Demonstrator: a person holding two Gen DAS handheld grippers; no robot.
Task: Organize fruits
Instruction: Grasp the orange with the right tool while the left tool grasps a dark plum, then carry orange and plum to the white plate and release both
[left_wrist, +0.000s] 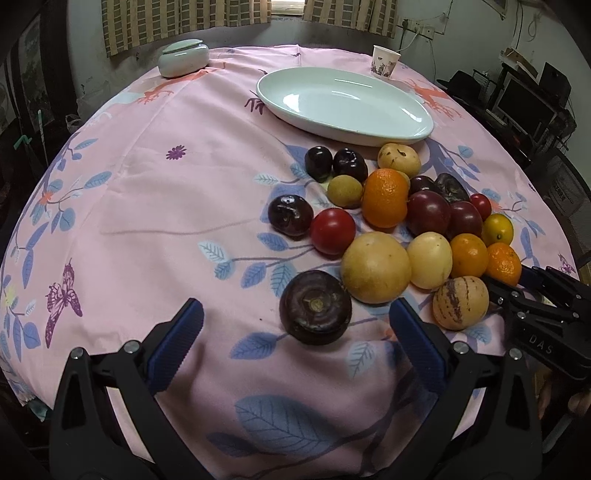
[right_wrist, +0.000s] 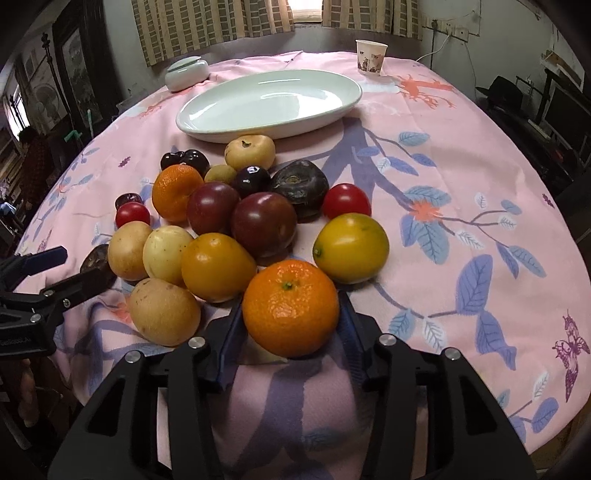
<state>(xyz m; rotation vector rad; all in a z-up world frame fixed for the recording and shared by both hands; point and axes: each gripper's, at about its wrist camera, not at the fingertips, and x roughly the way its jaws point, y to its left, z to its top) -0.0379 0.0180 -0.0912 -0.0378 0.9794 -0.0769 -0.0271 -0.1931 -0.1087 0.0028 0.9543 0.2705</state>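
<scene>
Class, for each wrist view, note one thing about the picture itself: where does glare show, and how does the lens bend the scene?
Left wrist view: window glare streaks the plate; the fisheye bulges the table into a dome and darkens the corners. Right wrist view: the same glare on the plate, soft highlights on the orange between the right gripper pads, and curved walls at the edges.

A lidded ceramic jar (left_wrist: 184, 58) stands at eleven o'clock on the tablecloth (left_wrist: 147, 206). A paper cup (left_wrist: 385, 62) stands at one o'clock.
</scene>
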